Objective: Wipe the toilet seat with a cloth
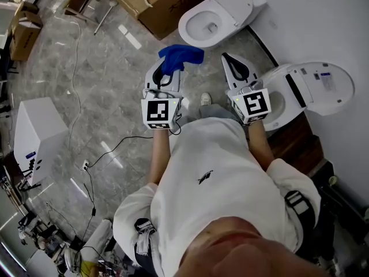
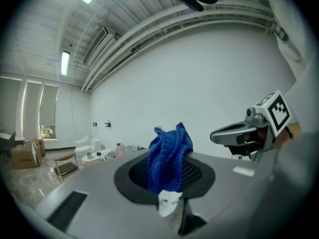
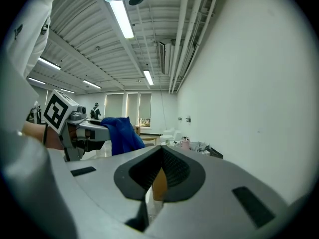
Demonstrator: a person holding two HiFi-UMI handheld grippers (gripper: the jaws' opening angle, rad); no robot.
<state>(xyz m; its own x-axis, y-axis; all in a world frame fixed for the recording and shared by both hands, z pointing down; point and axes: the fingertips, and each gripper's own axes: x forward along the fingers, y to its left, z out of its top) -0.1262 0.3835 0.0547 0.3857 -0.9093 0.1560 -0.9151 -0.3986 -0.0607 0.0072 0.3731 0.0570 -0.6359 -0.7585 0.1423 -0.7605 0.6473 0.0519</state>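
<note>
The right gripper [image 3: 157, 177] was held closed, with nothing between its jaws. The left gripper [image 2: 169, 183] was clamped on the blue cloth [image 2: 169, 156], which was bunched, its long axis lying along the jaws and its free end projecting past the tips, away from the person. Both were held in the air, apart from the toilet seat [image 1: 293, 109] just to the right. For a sound wipe, the bunch should be lowered and pressed broadside onto the rim — not dabbed — with the jaws kept off the seat.

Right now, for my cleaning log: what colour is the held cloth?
The cloth is blue, clearest in the left gripper view.
</note>
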